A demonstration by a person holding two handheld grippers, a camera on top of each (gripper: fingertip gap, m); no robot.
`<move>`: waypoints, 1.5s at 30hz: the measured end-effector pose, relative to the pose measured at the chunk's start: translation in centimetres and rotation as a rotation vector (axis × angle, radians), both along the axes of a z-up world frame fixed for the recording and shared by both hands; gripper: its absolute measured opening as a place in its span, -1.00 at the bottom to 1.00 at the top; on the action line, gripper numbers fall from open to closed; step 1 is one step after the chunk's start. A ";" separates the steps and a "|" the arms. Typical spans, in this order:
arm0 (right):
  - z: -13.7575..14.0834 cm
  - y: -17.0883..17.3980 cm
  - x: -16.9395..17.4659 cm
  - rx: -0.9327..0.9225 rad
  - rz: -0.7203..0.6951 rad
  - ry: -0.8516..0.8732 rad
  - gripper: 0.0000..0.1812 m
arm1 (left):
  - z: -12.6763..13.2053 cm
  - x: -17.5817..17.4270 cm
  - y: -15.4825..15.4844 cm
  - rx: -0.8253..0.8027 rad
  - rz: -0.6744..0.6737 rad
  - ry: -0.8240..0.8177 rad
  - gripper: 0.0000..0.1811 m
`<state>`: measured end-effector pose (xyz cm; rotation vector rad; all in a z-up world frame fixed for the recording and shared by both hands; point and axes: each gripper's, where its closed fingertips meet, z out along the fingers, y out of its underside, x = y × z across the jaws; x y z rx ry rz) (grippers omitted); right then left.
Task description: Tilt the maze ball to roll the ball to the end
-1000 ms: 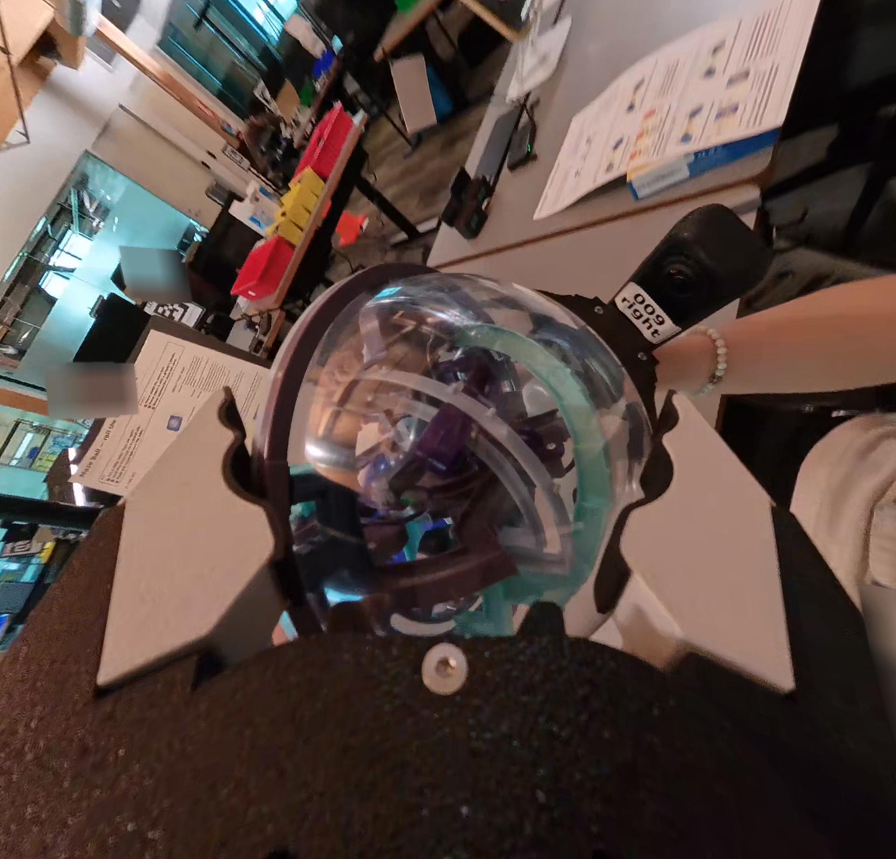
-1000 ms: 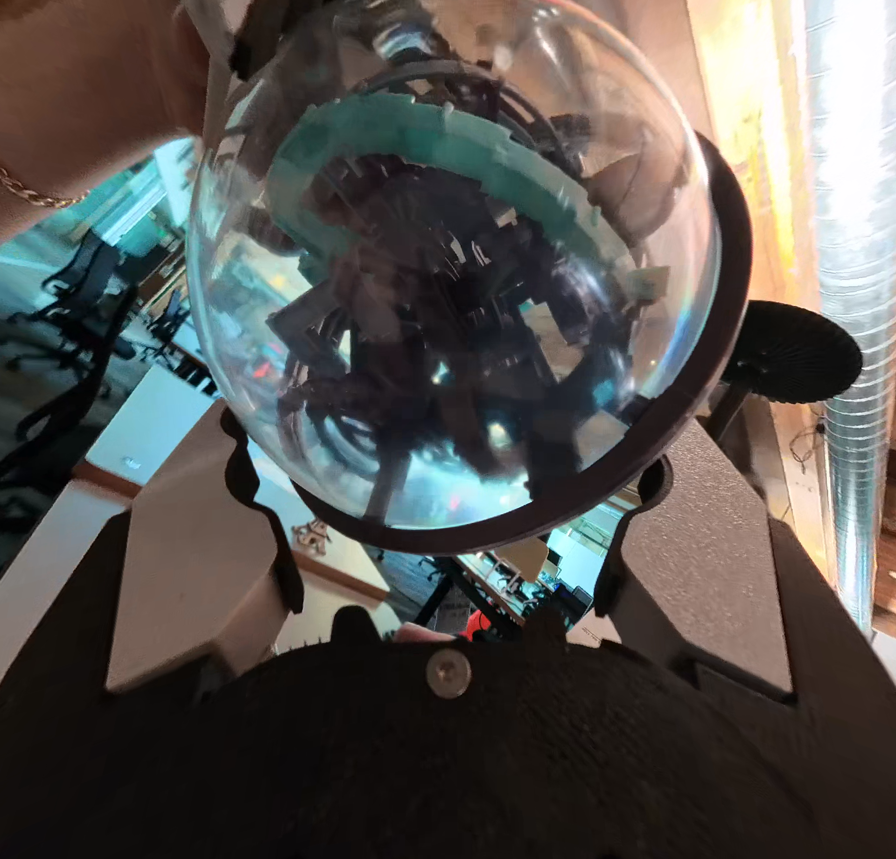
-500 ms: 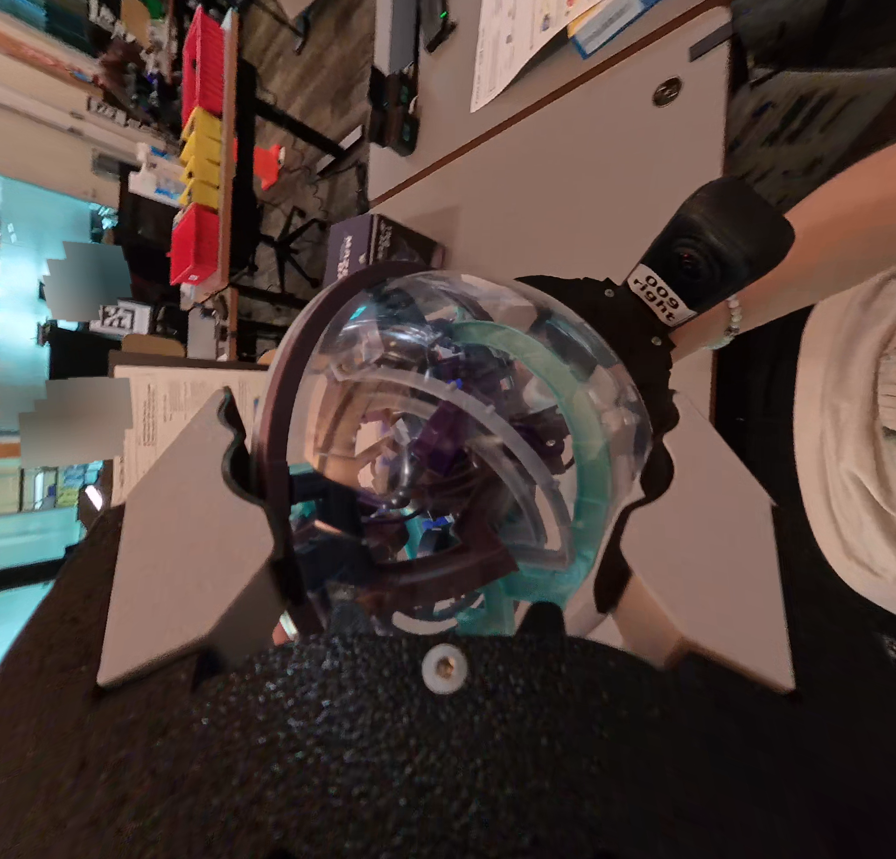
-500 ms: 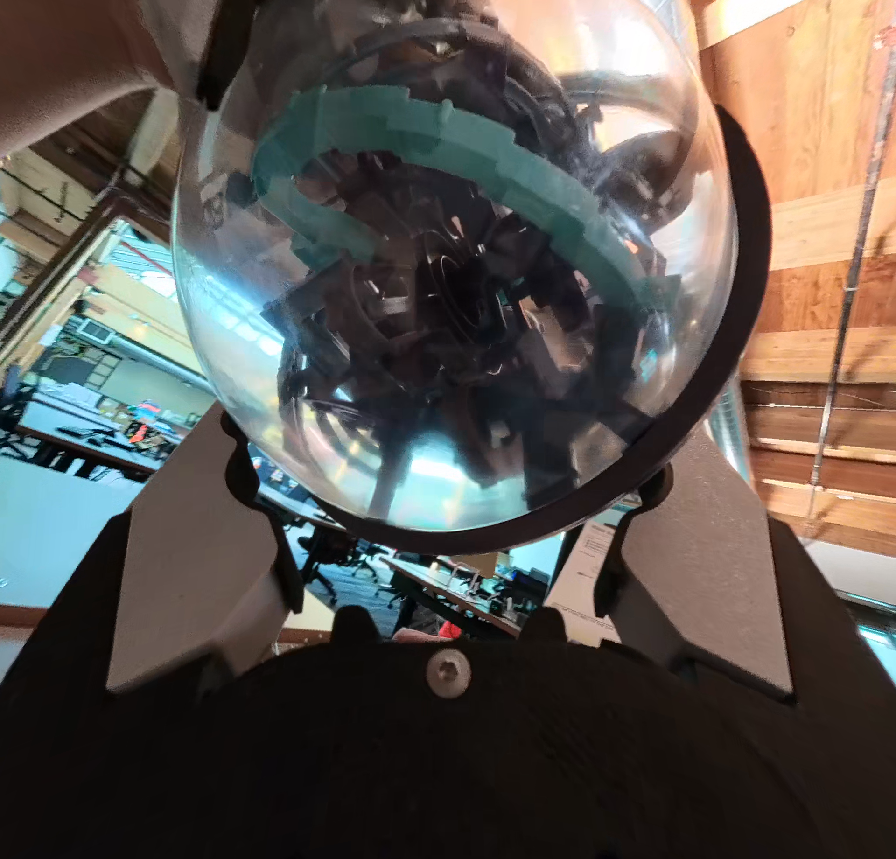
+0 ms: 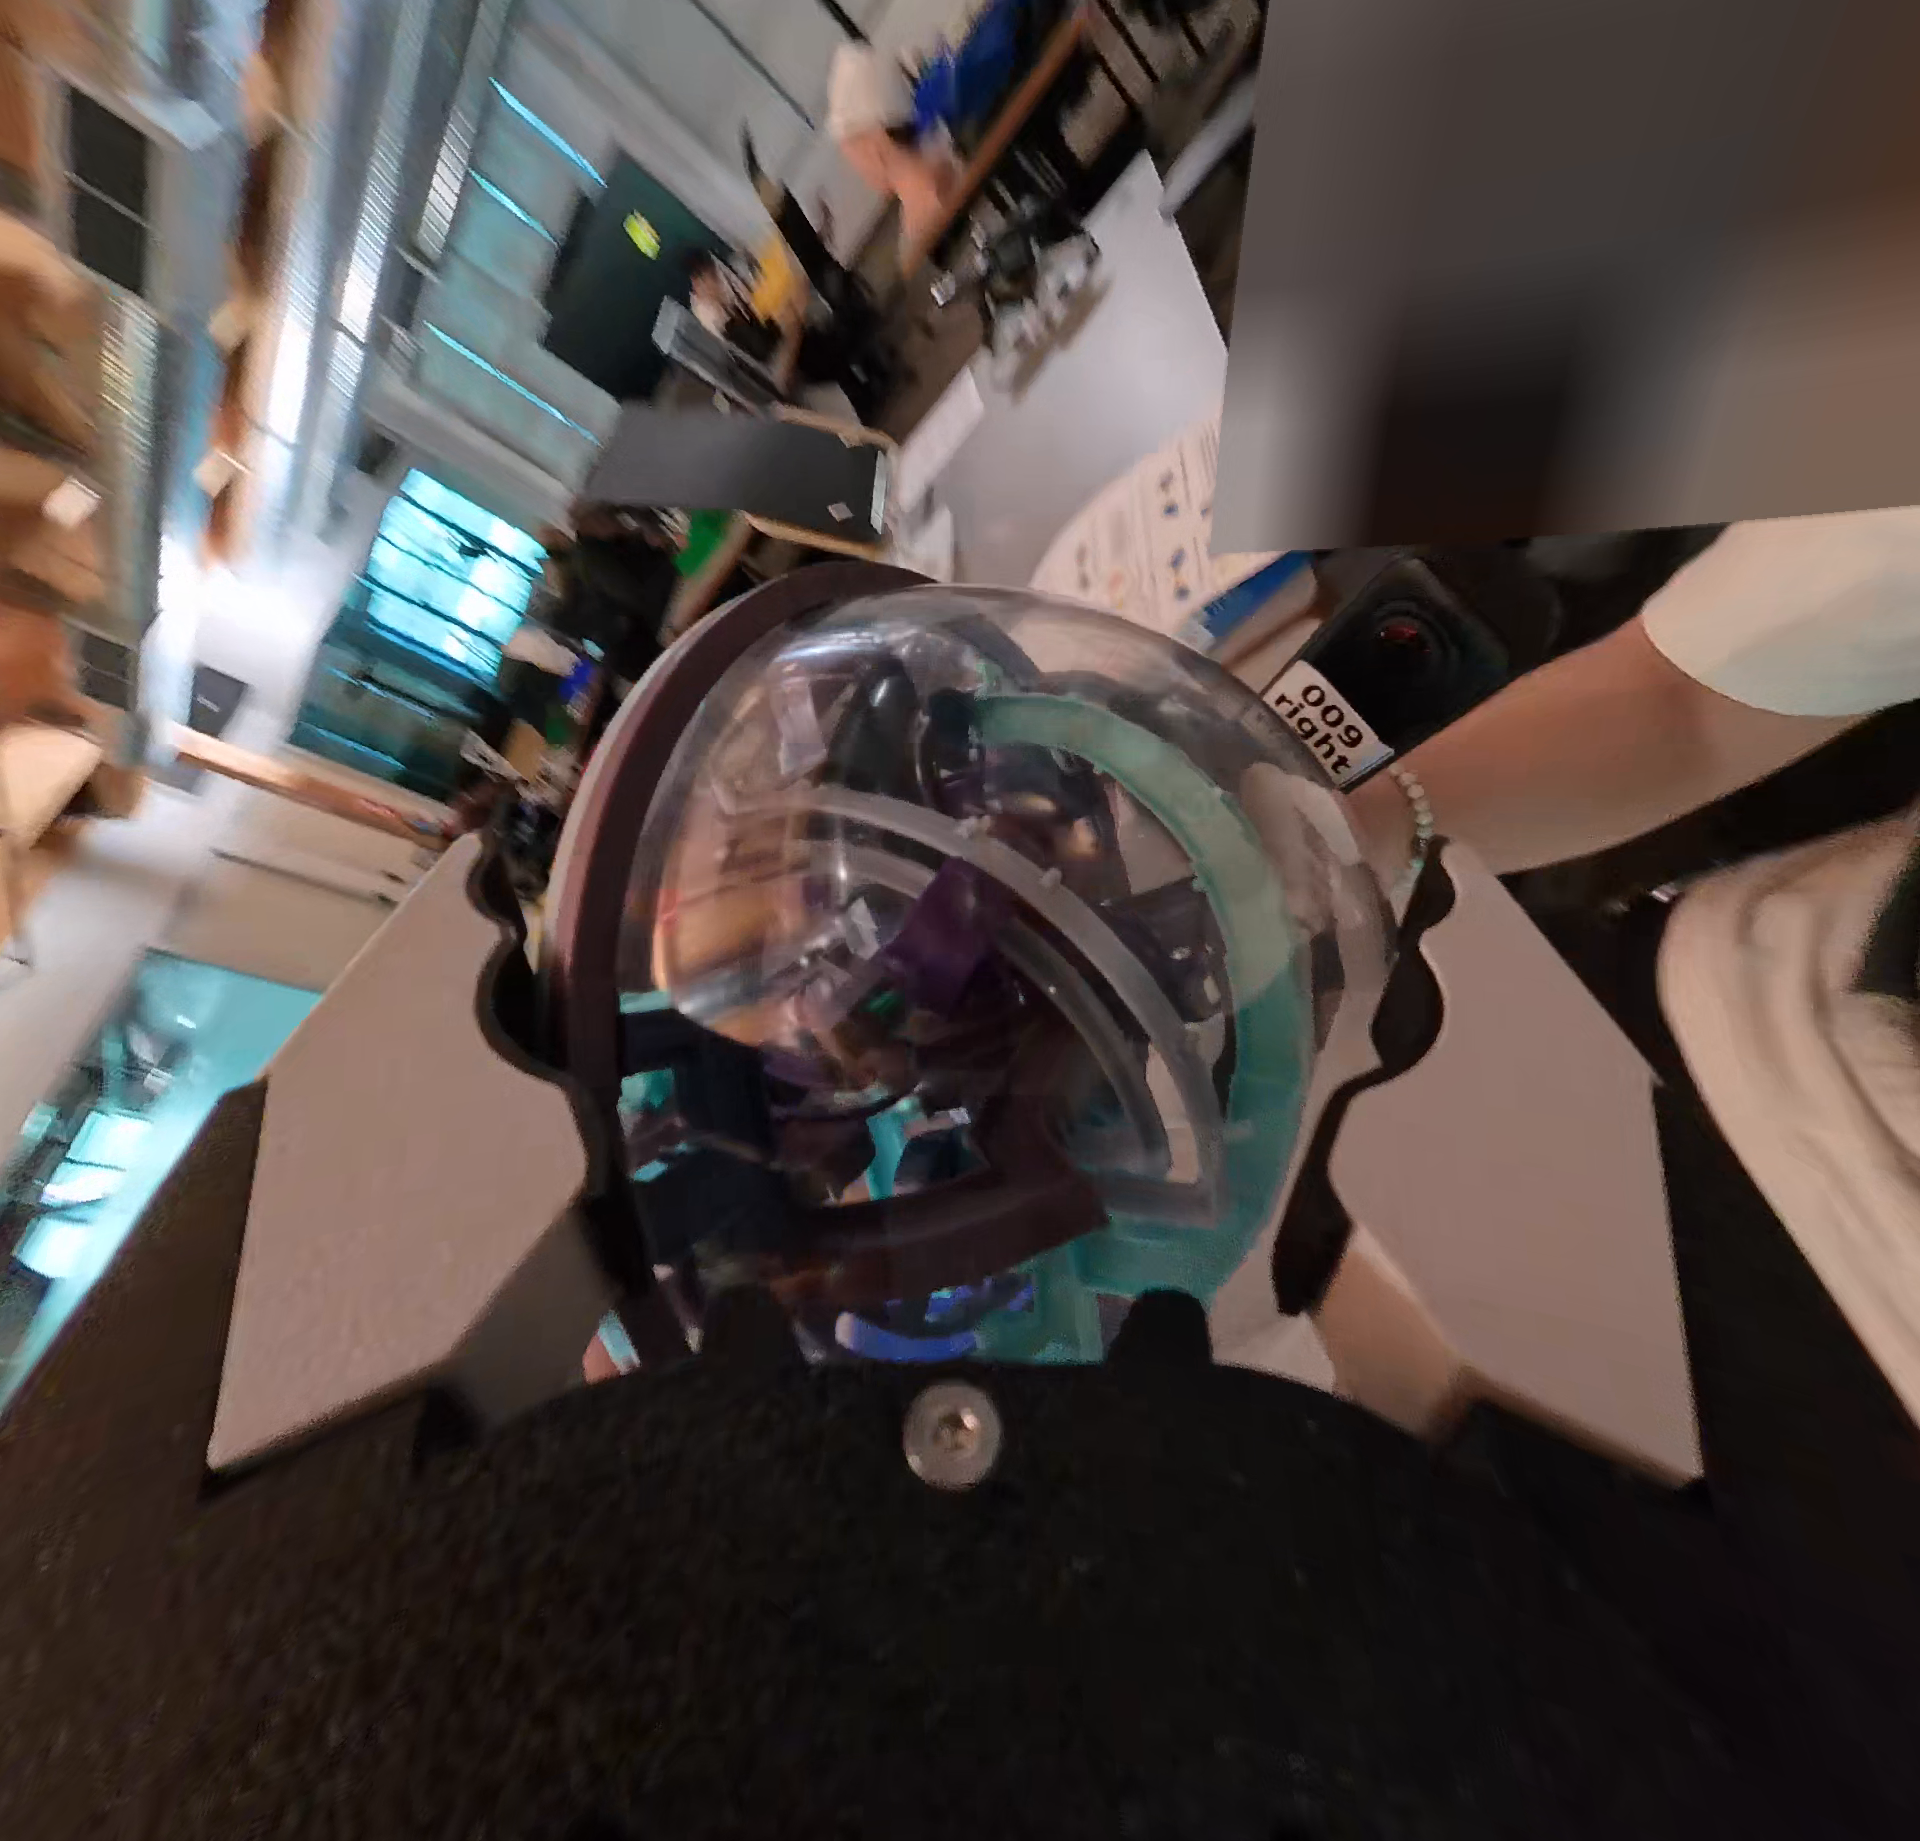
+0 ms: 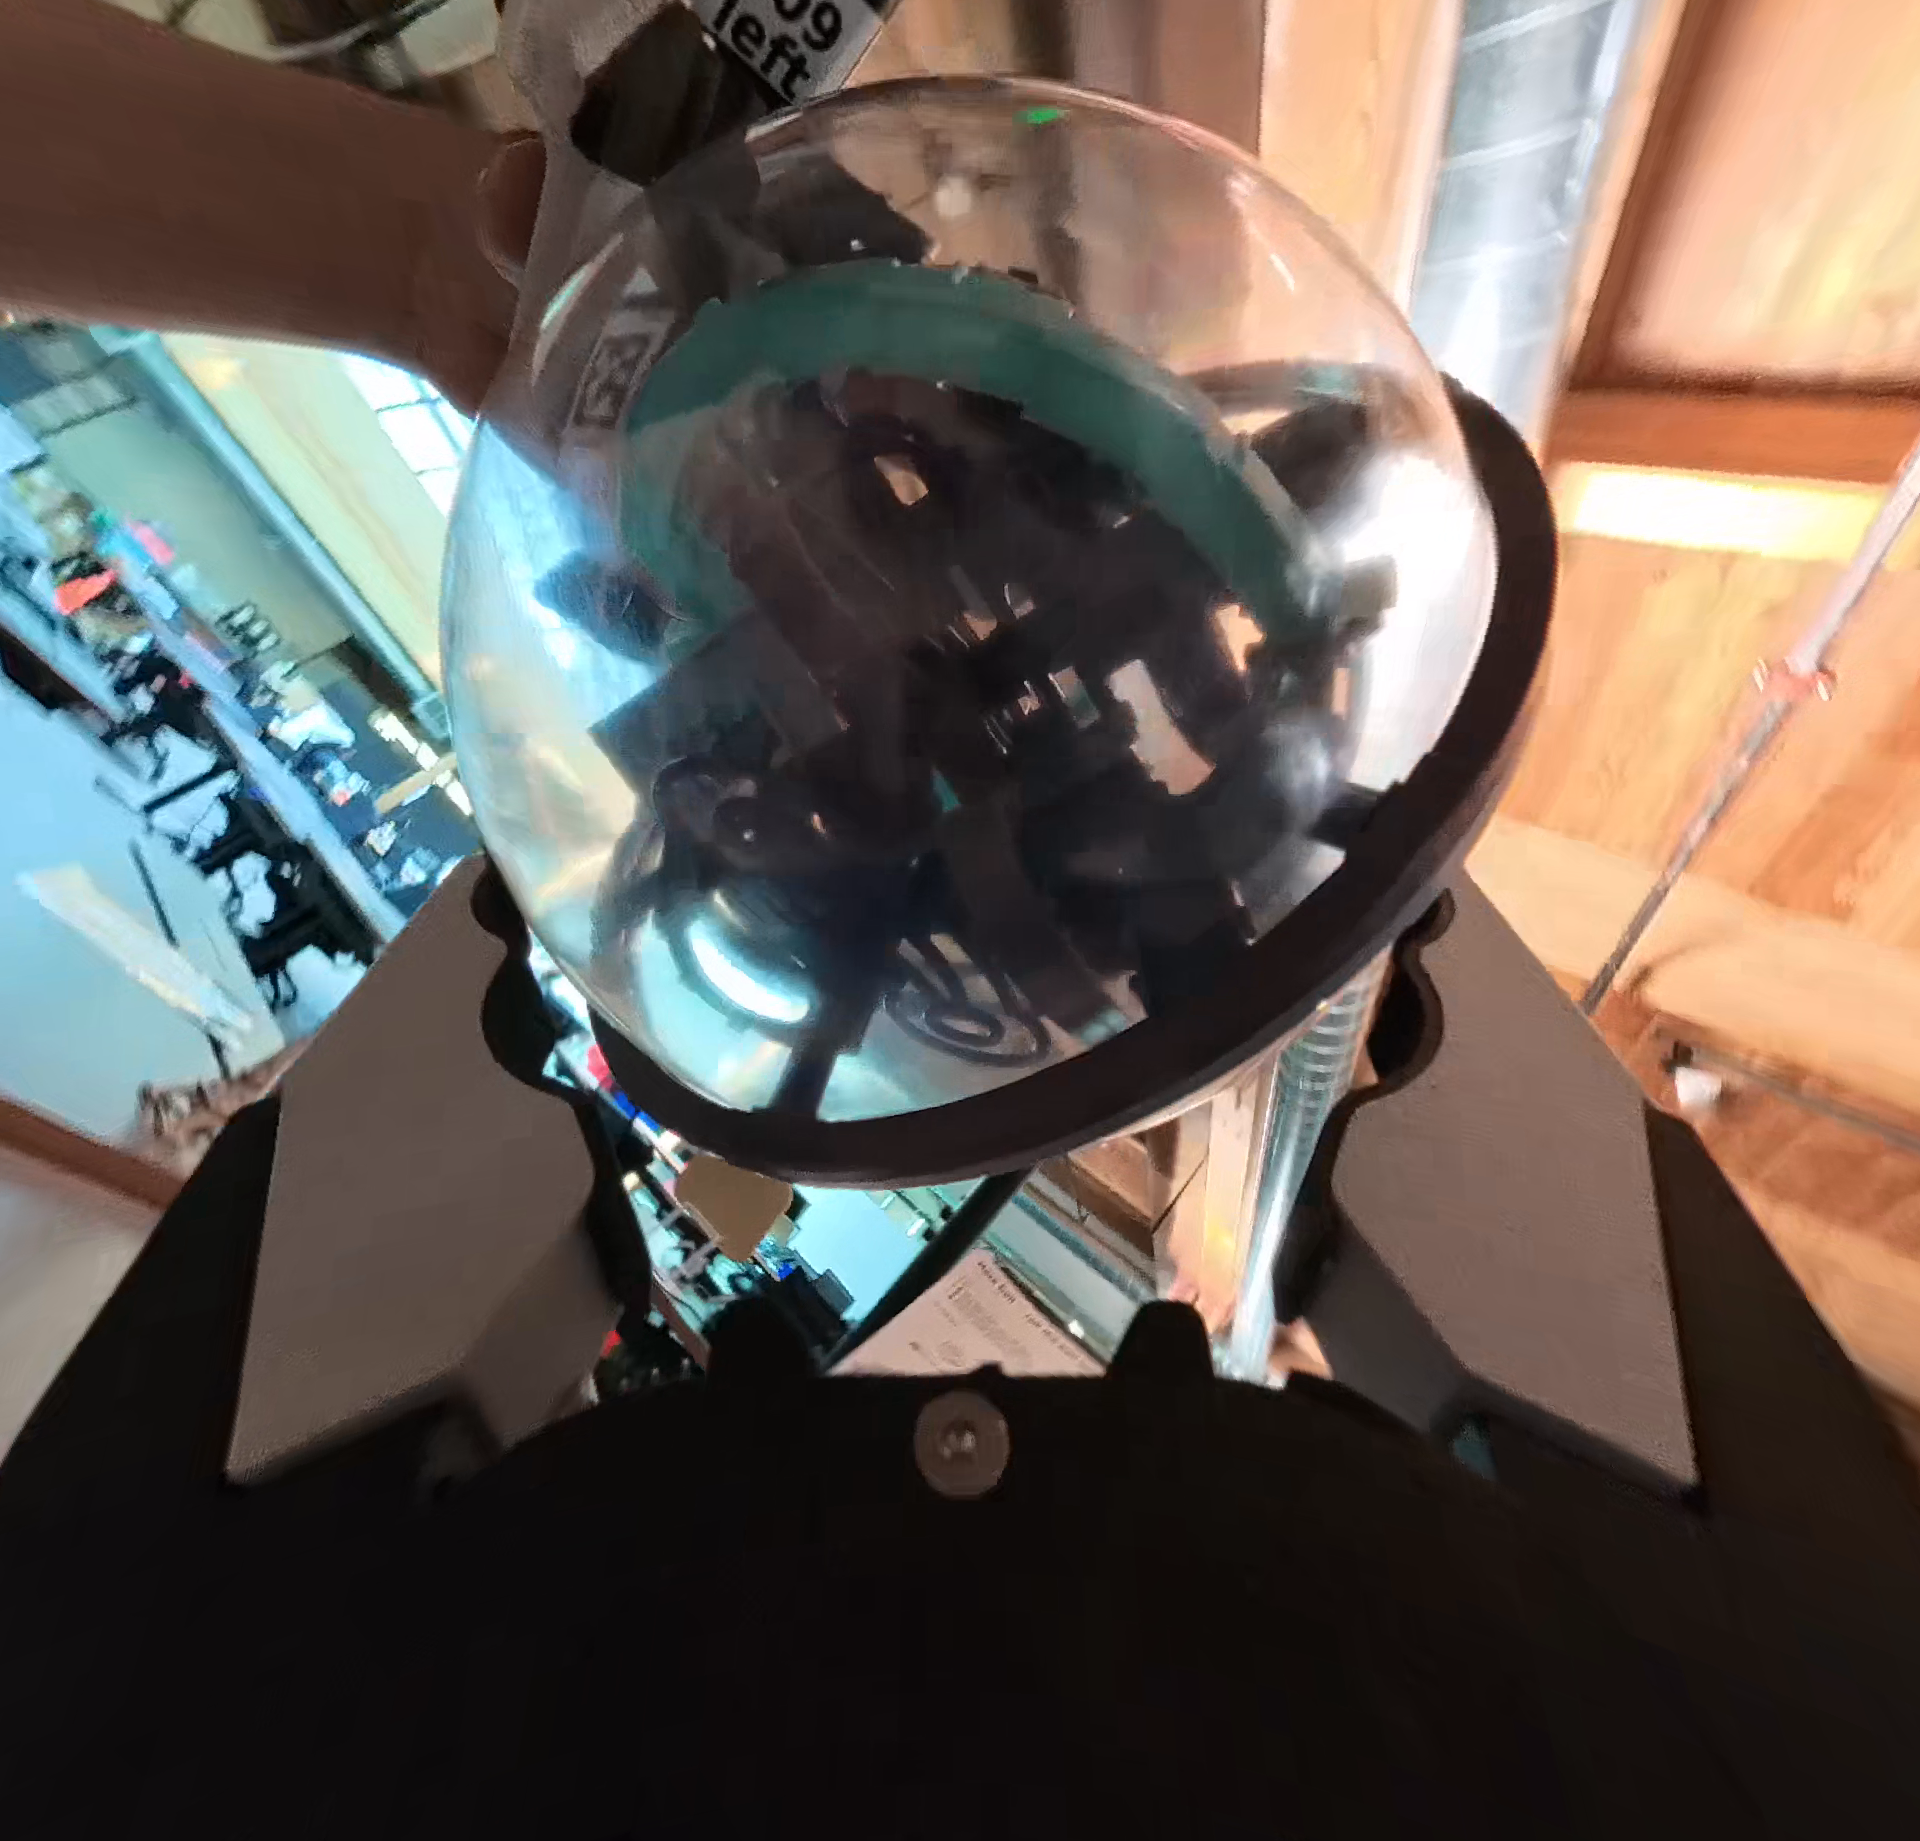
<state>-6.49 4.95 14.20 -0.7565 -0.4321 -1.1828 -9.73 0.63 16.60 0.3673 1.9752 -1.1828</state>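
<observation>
1. We see the maze ball (image 5: pixel 966 960), a clear sphere with a dark equator ring and teal, purple and grey tracks inside, lifted in the air between both tools.
2. Our left gripper (image 5: pixel 961 970) is clamped on the maze ball: one grey finger (image 5: pixel 416 1116) presses the dark ring, the other meets the clear shell.
3. Our right gripper (image 6: pixel 961 981) also grips the sphere, with the ring seated in the notches of its fingers (image 6: pixel 1507 1189).
4. The small ball inside is too hard to pick out among the tracks.
5. In the left wrist view, the far gripper's camera housing (image 5: pixel 1403 648) bears a white sticker (image 5: pixel 1325 721) with black print; a beaded bracelet (image 5: pixel 1418 825) circles the wrist beside it.
6. In the right wrist view, a similar printed sticker (image 6: pixel 779 15) sits on the opposite tool, near a bare forearm (image 6: pixel 229 181).
7. A silver duct (image 6: pixel 1507 129) runs along wooden panelling behind.
</observation>
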 end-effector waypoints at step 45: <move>5.8 4.8 -4.4 -0.980 -0.648 -0.876 0.74 | 2.8 -7.9 8.3 -1.061 -0.210 -0.929 0.73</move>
